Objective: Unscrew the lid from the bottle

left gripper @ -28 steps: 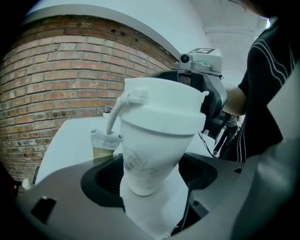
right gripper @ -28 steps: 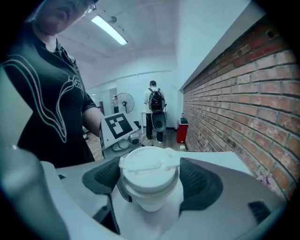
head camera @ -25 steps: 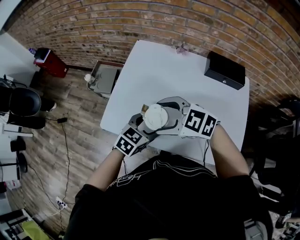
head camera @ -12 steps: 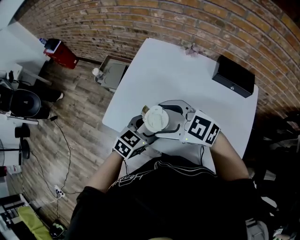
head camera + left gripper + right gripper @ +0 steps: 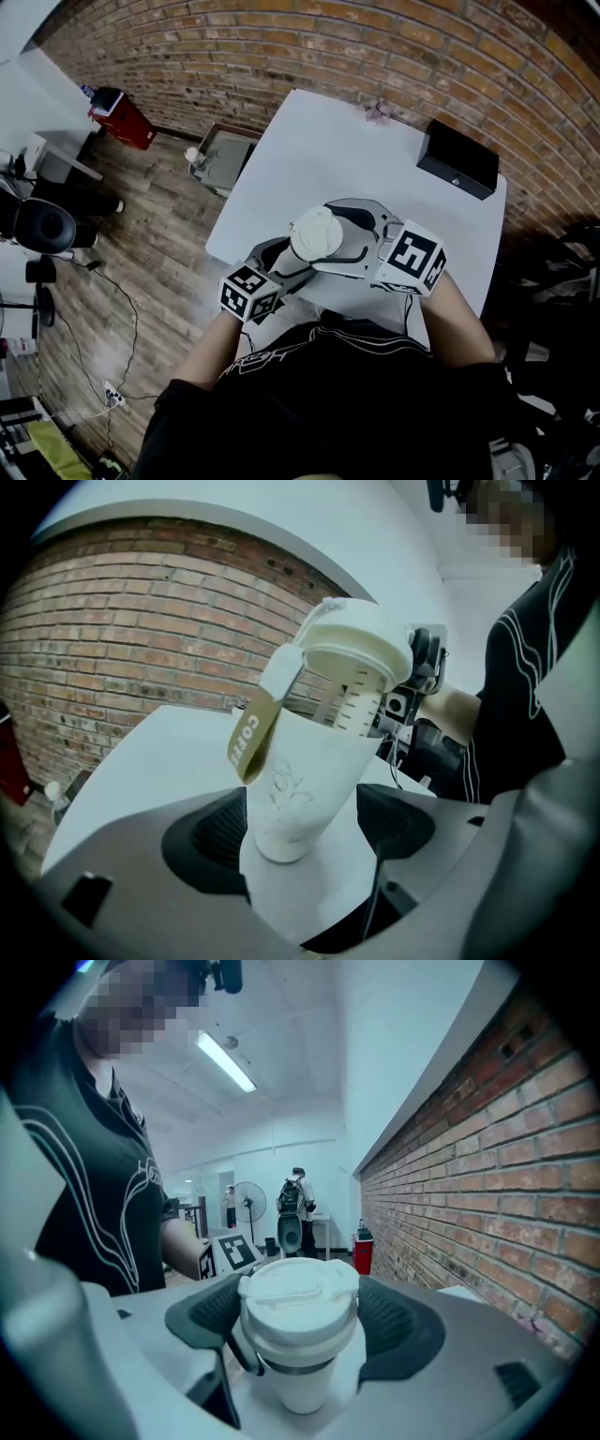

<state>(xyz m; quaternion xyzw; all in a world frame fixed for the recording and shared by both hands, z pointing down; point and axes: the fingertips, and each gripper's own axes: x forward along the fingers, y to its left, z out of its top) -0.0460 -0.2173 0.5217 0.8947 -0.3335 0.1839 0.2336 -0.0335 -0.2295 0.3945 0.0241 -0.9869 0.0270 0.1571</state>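
Observation:
A white bottle (image 5: 305,771) with an olive strap reading COFFEE and a white lid (image 5: 316,233) is at the near edge of the white table (image 5: 319,155). My left gripper (image 5: 300,829) is shut on its lower body, with pads on both sides near the base. My right gripper (image 5: 300,1314) is shut on the lid (image 5: 298,1299), with dark pads pressing it from either side. In the head view the left gripper (image 5: 292,262) reaches in from the lower left. The right gripper (image 5: 330,240) comes from the right and hides most of the bottle's body.
A black box (image 5: 457,159) sits at the table's far right, and a small pink item (image 5: 379,112) lies at its far edge by the brick wall. A grey cabinet (image 5: 217,155) and a red bin (image 5: 120,117) stand on the wooden floor to the left.
The left gripper's marker cube has swung down and to the left while holding the bottle. The right gripper stays on the lid, shifted slightly right.

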